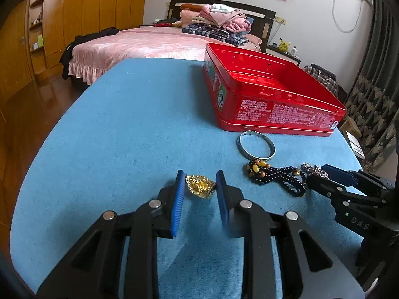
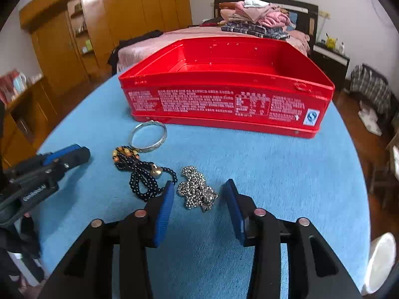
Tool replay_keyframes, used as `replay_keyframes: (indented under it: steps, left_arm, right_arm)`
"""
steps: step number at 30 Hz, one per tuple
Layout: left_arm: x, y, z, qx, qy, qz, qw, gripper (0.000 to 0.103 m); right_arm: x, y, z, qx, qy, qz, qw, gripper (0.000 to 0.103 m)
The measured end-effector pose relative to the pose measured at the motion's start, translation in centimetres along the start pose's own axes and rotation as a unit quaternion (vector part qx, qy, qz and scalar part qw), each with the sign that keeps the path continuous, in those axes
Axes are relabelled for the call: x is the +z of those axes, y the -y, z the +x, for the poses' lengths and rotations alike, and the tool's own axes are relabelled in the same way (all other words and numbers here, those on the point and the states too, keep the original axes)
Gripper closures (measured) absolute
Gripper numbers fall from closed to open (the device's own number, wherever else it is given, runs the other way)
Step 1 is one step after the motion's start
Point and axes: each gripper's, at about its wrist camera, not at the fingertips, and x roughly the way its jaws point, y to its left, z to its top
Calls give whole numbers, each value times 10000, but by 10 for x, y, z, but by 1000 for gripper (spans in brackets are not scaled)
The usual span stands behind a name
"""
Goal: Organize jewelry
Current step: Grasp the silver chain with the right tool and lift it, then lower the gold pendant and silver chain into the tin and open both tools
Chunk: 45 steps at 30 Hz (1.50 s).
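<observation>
Four pieces of jewelry lie on the blue-covered table (image 1: 119, 129), grouped near the front wall of a red tin (image 2: 224, 102), apparently staged there for loading. The tin stands open with no lid on it; what shows of its interior holds nothing, though the floor just behind the near wall is hidden in both views.

Left gripper (image 1: 200, 185): its blue-padded fingers (image 1: 177, 199) bracket a gold ornament (image 1: 199, 186) at the tips, both pads at or against its sides. Judged a pinch on the ornament, which rests at table level. It has not been carried to the tin.

Right gripper (image 2: 197, 195): fingers (image 2: 163, 211) spread, straddling a heap of silver rhinestone chain (image 2: 197, 191). Clear cloth shows between the heap and the right-hand pad, so no grip exists. The left-hand finger stands just beside a black bead strand (image 2: 147, 179); closing here risks catching those beads along with the chain.

Remaining items: the bead strand, with an amber-coloured cluster at its far end, lies between the two grippers. A silver bangle (image 2: 148, 137) lies flat beyond it, touching or overlapping the cluster and close to the tin's base.

Assessment: sorting is at an early stage, with no piece seen inside the tin. Each hand is addressing one item, which suggests a paired transfer into the tin. The loose chain is likely to sag and trail when lifted.
</observation>
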Motion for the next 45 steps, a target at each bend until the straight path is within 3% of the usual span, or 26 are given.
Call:
replay_keyframes:
  steps: [2, 5, 11, 14, 22, 30, 37, 45]
  left_arm:
    - [0, -1, 0, -16, -8, -1, 10000, 79]
    - [1, -1, -1, -33, 5, 13, 10000, 79]
    - [-1, 1, -1, -58, 7, 22, 10000, 79]
    - [-2, 2, -1, -59, -3, 28, 10000, 79]
    - [-3, 5, -2, -70, 5, 52, 10000, 79]
    - [5, 7, -8, -120, 129, 51, 9998, 79]
    - [33, 21, -19, -223, 452, 89, 9987, 79]
    - [82, 48, -17, -436, 883, 140, 9950, 79]
  right_arm:
    - [-2, 1, -2, 40, 13, -9, 10000, 82]
    - [-8, 8, -10, -5, 19, 34, 10000, 86]
    - [-12, 16, -15, 30, -25, 191, 9998, 85]
    - [-11, 16, -12, 102, 43, 263, 9996, 79]
    - [-9, 17, -19, 117, 118, 247, 9996, 85]
    - [10, 20, -51, 119, 526, 230, 9983, 85]
    - [38, 29, -69, 86, 900, 285, 9955, 85]
    - [79, 44, -59, 55, 1142, 358, 9928, 85]
